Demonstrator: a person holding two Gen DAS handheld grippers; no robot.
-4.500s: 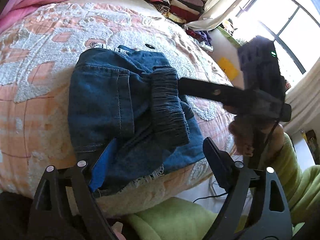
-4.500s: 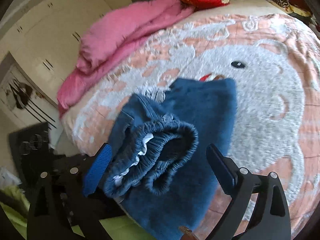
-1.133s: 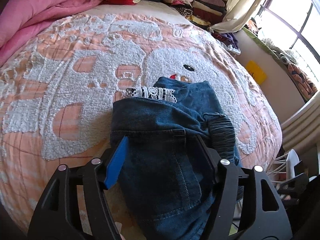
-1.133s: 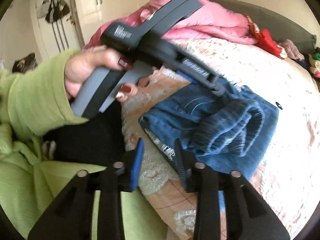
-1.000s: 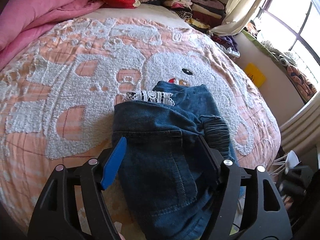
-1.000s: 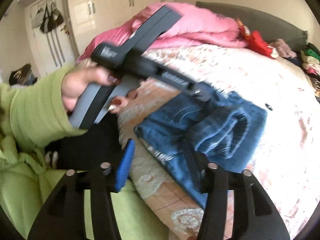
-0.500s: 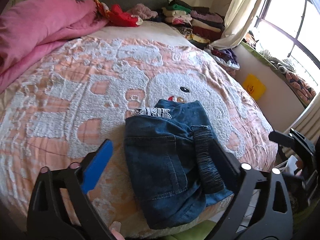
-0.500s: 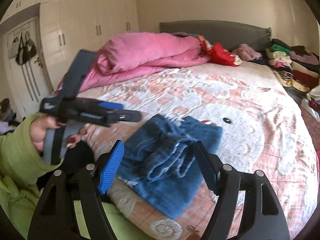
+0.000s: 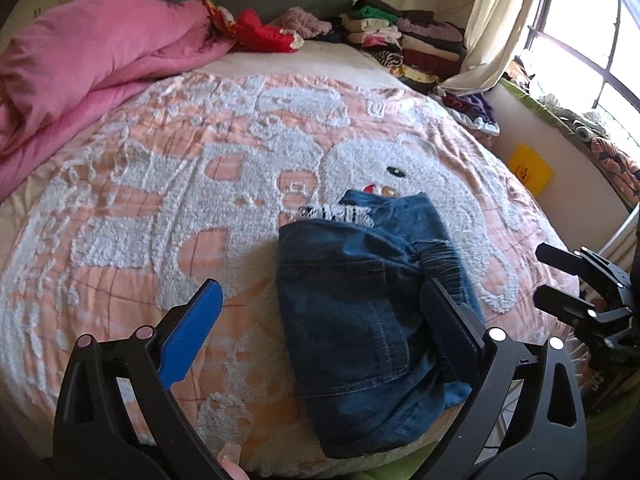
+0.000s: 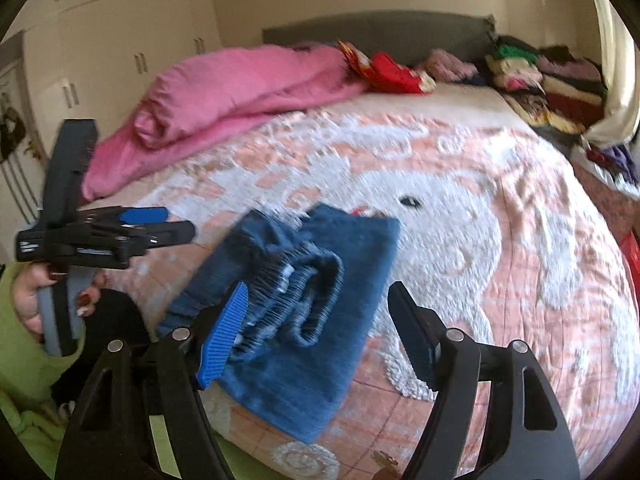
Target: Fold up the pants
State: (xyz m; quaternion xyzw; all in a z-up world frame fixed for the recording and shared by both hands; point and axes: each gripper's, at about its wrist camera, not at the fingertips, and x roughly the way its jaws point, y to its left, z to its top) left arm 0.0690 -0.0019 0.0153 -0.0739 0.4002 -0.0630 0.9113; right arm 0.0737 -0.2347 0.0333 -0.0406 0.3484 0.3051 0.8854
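Folded jeans (image 9: 360, 304) near bed (image 9: 120, 208) edge, left claw (image 9: 316, 320) and right claw (image 10: 316, 336) both spread, empty; could slide off if nudged.

- Your left gripper (image 9: 320, 320) is spread wide, nothing between its fingers, held level and raised.
- Your right gripper (image 10: 316, 332) is also spread wide and holds nothing.
- Your left hand (image 10: 48, 300), in a green sleeve, wraps the left gripper's handle.
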